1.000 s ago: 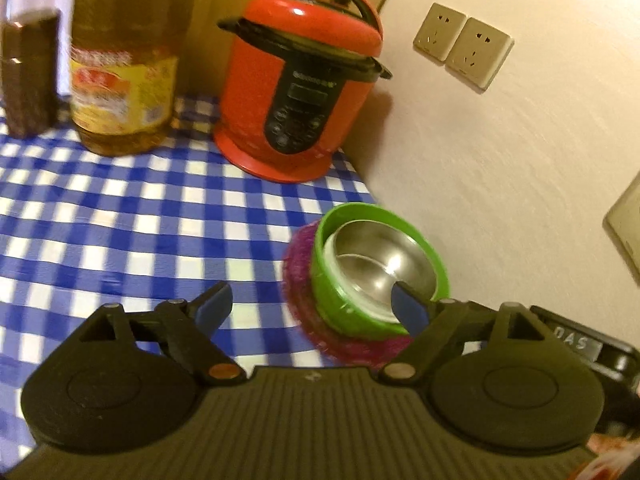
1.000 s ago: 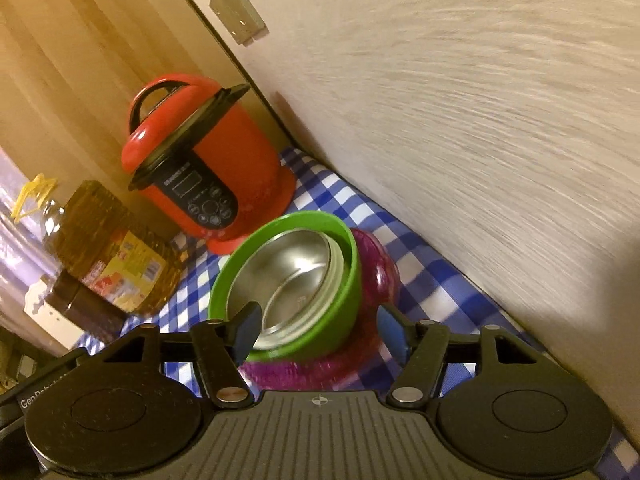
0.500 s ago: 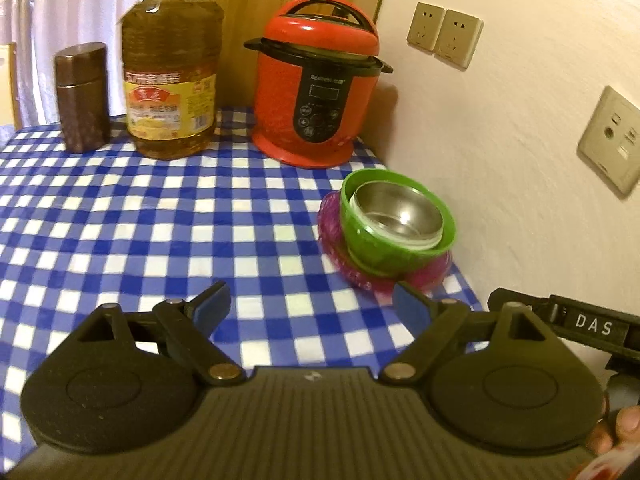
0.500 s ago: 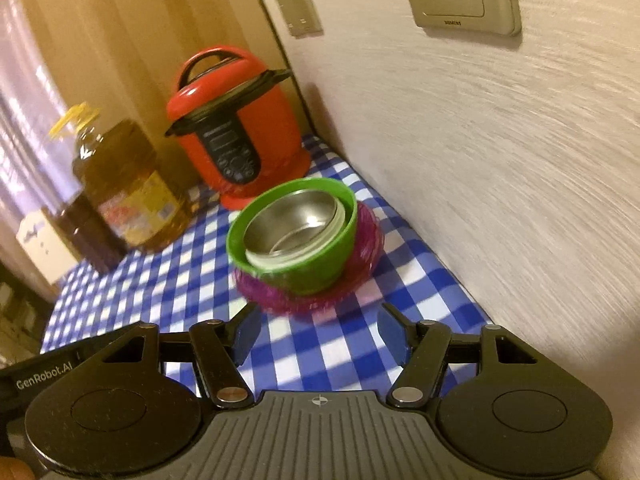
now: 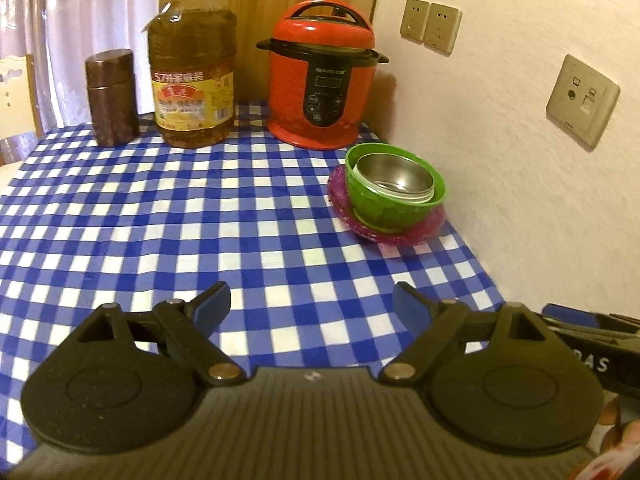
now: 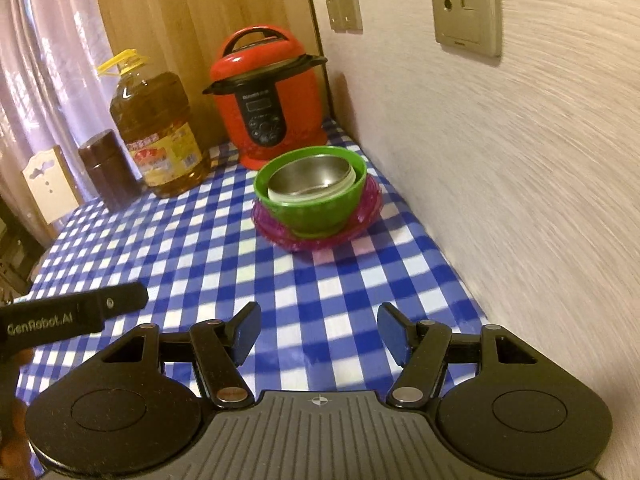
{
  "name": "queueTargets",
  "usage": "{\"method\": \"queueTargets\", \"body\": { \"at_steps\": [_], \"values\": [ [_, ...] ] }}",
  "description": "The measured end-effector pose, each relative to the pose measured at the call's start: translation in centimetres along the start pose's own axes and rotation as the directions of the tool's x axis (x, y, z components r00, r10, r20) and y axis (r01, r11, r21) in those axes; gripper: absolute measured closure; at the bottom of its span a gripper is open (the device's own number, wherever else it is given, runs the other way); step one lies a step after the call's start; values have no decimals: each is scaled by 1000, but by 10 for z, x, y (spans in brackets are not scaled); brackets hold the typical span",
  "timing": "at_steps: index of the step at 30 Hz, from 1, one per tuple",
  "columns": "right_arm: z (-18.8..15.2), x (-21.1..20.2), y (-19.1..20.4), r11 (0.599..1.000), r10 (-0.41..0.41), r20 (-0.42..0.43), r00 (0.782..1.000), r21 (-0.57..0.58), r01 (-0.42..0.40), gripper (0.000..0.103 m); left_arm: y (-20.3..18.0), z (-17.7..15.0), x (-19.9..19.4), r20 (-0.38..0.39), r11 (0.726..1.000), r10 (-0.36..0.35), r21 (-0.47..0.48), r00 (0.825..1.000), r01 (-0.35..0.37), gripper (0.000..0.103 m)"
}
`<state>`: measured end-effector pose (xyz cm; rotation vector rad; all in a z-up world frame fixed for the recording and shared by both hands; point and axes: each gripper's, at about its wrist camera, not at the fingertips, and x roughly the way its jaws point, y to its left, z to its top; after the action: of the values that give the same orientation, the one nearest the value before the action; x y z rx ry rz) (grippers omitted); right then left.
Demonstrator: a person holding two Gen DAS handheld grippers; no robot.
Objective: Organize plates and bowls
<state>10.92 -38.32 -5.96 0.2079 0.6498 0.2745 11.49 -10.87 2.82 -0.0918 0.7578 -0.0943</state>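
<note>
Ahead of the left claw point(image 5: 312, 306) and off to its right, a brushed steel bowl point(image 5: 394, 178) with a dull shine sits inside a glossy green plastic bowl point(image 5: 394, 204) on a translucent pink plastic plate point(image 5: 384, 232). The table point(image 5: 160, 220) wears a smooth blue-and-white checked cloth. Farther ahead stands a shiny red cooker point(image 5: 320, 80) — black plastic trim — beside a clear plastic oil bottle point(image 5: 191, 68). The wall point(image 6: 520, 180) to the right of the right claw point(image 6: 319, 334) looks rough and matt.

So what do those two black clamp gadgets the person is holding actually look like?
The left gripper and the right gripper look alike: a matte black ribbed body, two round discs, hinged black arms with metal pivot pins, and blue pads on the fingertips. Seen from the other camera, one side bears white "GenRobot.AI" lettering and another "DAS". No cables show.
</note>
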Motion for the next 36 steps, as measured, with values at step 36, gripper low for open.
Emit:
{"method": "queueTargets", "body": {
  "at_steps": [36],
  "values": [
    [-40, -71, 14, 996, -27, -25, 999, -83, 25, 39, -6, -57, -71, -16, 998, 42, 54, 999, -41, 16]
  ]
}}
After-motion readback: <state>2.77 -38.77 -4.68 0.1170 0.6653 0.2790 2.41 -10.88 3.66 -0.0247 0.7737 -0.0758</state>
